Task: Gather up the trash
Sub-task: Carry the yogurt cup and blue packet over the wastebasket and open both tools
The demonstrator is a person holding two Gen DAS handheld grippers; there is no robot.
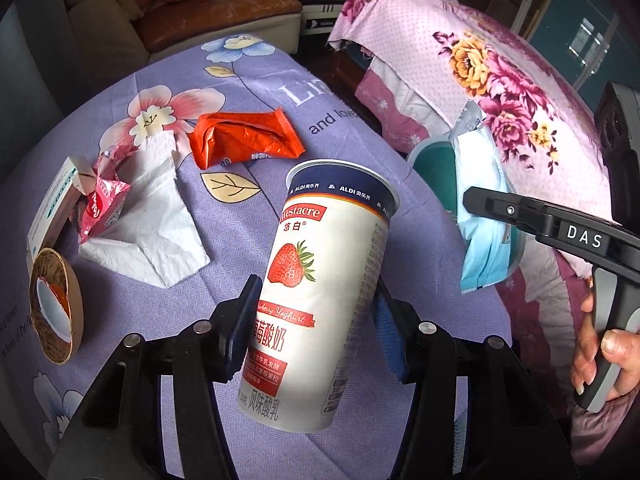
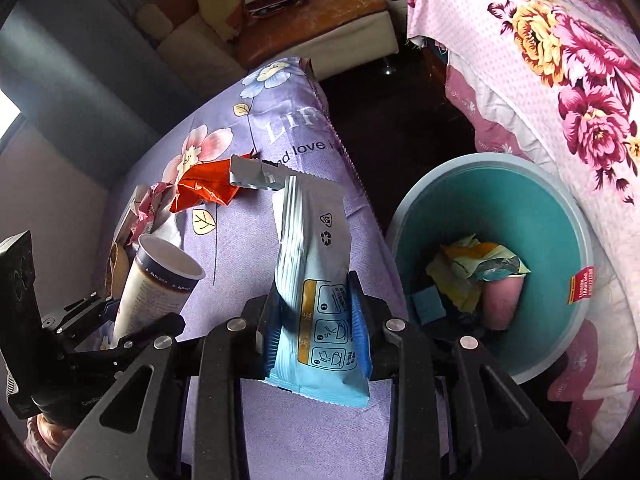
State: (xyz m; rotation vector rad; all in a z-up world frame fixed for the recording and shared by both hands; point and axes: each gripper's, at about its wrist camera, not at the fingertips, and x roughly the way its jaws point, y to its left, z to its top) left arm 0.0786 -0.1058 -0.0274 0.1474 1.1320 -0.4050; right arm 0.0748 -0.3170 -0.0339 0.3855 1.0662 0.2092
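My left gripper (image 1: 316, 312) is shut on a white strawberry yoghurt cup (image 1: 320, 300), held tilted above the purple floral cloth (image 1: 260, 92); the cup also shows in the right wrist view (image 2: 156, 284). My right gripper (image 2: 316, 308) is shut on a light blue wrapper (image 2: 316, 280), held upright just left of a teal bin (image 2: 560, 240) that holds some trash. The wrapper also shows in the left wrist view (image 1: 484, 216), in front of the bin (image 1: 432, 164). On the cloth lie an orange wrapper (image 1: 240, 138), a white tissue (image 1: 156, 232) and a pink wrapper (image 1: 100, 208).
A small carton (image 1: 52, 200) and a brown paper cup on its side (image 1: 56, 304) lie at the cloth's left. A pink floral blanket (image 2: 540, 52) rises behind the bin. A sofa (image 2: 312, 4) stands beyond a dark floor gap.
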